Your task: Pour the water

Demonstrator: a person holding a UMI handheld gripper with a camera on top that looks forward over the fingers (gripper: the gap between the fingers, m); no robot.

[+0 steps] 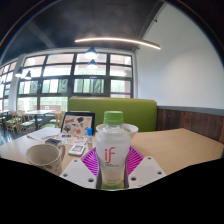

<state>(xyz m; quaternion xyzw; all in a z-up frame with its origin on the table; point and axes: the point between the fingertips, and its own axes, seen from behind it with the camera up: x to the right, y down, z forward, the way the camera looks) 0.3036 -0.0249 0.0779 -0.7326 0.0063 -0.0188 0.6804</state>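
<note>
Gripping clear water bottle (113,150), tongs (112,166) pressed pink pads against both its sides. Bottle stood upright, green cap apparently still on. Pale cup (44,157) sat nearby on desk (185,148). Pouring not begun; uncapping, tilting left.

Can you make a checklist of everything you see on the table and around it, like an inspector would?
Surface: pale wooden table, mostly bare to the right of the bottle.
Job's things: clear bottle with green cap stands upright between the fingers; a cup sits to its left.
Clutter: tablet or picture stand and small items behind the cup.
Gripper: pink pads at either side of the bottle; contact cannot be judged.
Cables: nothing seen.
Surroundings: green bench, big windows, ceiling light strip.
</note>
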